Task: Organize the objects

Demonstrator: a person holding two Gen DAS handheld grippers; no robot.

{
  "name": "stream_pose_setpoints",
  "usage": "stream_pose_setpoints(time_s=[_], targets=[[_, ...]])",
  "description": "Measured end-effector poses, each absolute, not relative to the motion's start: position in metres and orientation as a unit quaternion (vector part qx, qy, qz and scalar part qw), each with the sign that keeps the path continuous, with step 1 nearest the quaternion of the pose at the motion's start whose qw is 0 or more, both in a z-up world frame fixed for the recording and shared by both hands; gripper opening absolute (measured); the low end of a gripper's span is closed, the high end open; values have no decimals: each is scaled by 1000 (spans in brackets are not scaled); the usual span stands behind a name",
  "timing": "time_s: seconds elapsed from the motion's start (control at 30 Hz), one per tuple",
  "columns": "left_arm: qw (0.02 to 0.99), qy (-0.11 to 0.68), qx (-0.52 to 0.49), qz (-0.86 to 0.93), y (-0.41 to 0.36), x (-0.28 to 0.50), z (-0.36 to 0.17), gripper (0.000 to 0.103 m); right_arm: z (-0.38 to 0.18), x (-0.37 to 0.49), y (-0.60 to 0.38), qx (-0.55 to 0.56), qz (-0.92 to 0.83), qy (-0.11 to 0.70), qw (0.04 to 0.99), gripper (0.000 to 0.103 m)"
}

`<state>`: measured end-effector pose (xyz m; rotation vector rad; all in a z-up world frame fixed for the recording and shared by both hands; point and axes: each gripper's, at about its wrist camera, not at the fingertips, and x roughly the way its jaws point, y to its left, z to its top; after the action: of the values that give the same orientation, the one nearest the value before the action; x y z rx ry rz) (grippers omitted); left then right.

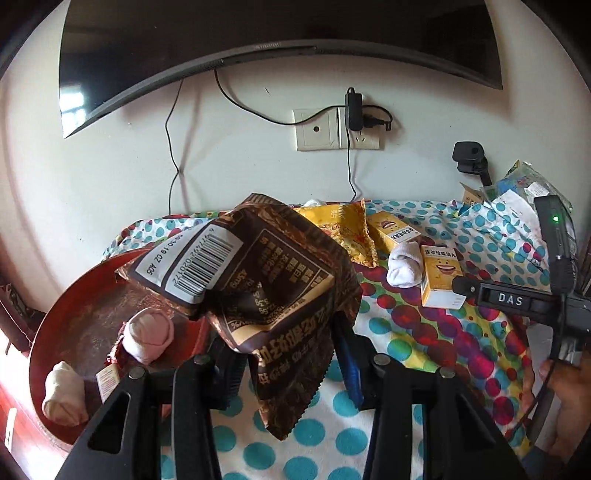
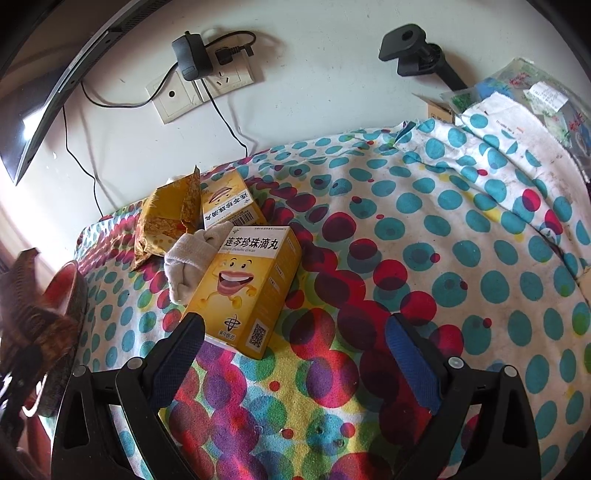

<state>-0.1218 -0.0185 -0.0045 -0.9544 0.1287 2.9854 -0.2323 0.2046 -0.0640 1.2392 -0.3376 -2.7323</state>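
Note:
My left gripper [image 1: 288,354] is shut on a brown snack packet [image 1: 266,273], which hangs crumpled in the air at the right rim of a round red tray [image 1: 85,295]. In the tray lie a pink rolled sock [image 1: 149,332] and a cream rolled sock [image 1: 62,391]. My right gripper [image 2: 293,325] is open over the spotted cloth with nothing between its fingers. A yellow medicine box [image 2: 243,288] lies just beyond its left finger. A white sock [image 2: 188,262], a second yellow box [image 2: 225,203] and a yellow packet [image 2: 166,221] lie behind it.
A dotted tablecloth [image 2: 424,240] covers the table up to the white wall. A wall socket [image 2: 207,85] with a plugged adapter and hanging cables sits above. A black clamp [image 2: 410,48] and plastic bags [image 2: 535,96] stand at the back right. A dark screen [image 1: 258,29] hangs overhead.

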Motion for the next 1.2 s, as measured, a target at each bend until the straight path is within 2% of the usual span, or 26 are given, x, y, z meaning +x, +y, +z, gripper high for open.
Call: stream_pose_setpoints(time_s=[0.23, 0.4, 0.5, 0.53, 0.57, 0.87, 1.2], targets=[[-15, 1, -298, 955, -62, -78, 1, 44, -60, -234, 166, 422, -903, -69, 37, 98], [-11, -9, -290, 957, -76, -66, -2, 44, -71, -249, 143, 450, -892, -49, -12, 91], [-8, -14, -285, 958, -81, -63, -1, 44, -73, -254, 135, 448, -893, -25, -39, 77], [-6, -15, -284, 959, -81, -62, -1, 44, -72, -254, 135, 442, -896, -24, -39, 58], [-4, -15, -281, 959, -81, -62, 1, 44, -72, -254, 136, 439, -897, -27, -38, 54], [-26, -36, -286, 957, -104, -65, -2, 44, -68, -244, 162, 415, -903, -111, -18, 53], [-113, -65, -295, 947, -171, -72, -9, 44, -68, -245, 163, 418, -902, -105, -26, 53]])
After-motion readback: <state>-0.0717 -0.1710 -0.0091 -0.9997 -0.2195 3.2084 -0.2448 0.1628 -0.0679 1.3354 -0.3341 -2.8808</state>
